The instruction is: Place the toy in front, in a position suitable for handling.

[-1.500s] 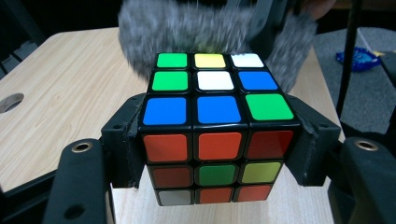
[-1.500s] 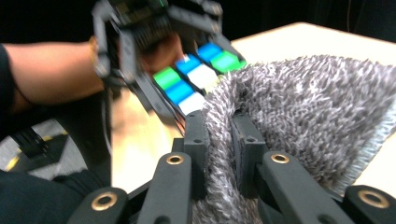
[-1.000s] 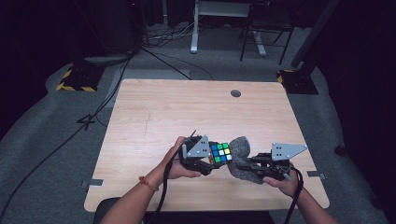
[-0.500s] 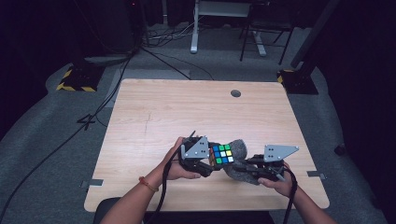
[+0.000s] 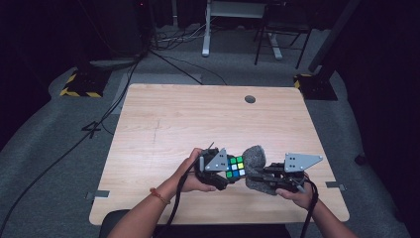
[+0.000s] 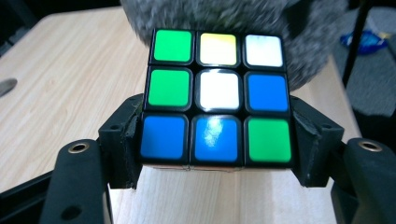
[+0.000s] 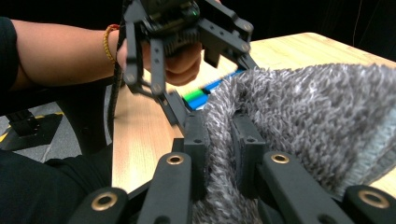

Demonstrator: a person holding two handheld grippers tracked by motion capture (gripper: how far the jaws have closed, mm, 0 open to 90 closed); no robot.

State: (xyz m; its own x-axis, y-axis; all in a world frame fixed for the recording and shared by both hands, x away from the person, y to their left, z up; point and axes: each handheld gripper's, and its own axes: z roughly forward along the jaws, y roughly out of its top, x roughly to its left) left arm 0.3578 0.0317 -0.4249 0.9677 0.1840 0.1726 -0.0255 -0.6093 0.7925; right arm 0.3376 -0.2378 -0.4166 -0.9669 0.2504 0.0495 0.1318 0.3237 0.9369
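Observation:
A scrambled Rubik's cube (image 6: 217, 91) sits between the two black jaws of my left gripper (image 6: 217, 140), whose pads press on its lower sides. Its top face shows green, yellow, white and blue stickers. The jaws have just eased open a little, with the cube still held between them. My right gripper (image 7: 219, 144) is shut on a fold of a grey fuzzy cloth (image 7: 303, 116). In the high view the cloth (image 5: 255, 158) lies against the right side of the cube (image 5: 235, 167), near the table's front edge, between the left gripper (image 5: 232, 172) and the right gripper (image 5: 257, 179).
The wooden table (image 5: 198, 119) has a round cable hole (image 5: 250, 99) at the back right. Beyond it, cables (image 5: 173, 39) run across the grey floor between desk and chair legs (image 5: 205, 34). A hazard-striped block (image 5: 79, 87) sits off the back left corner.

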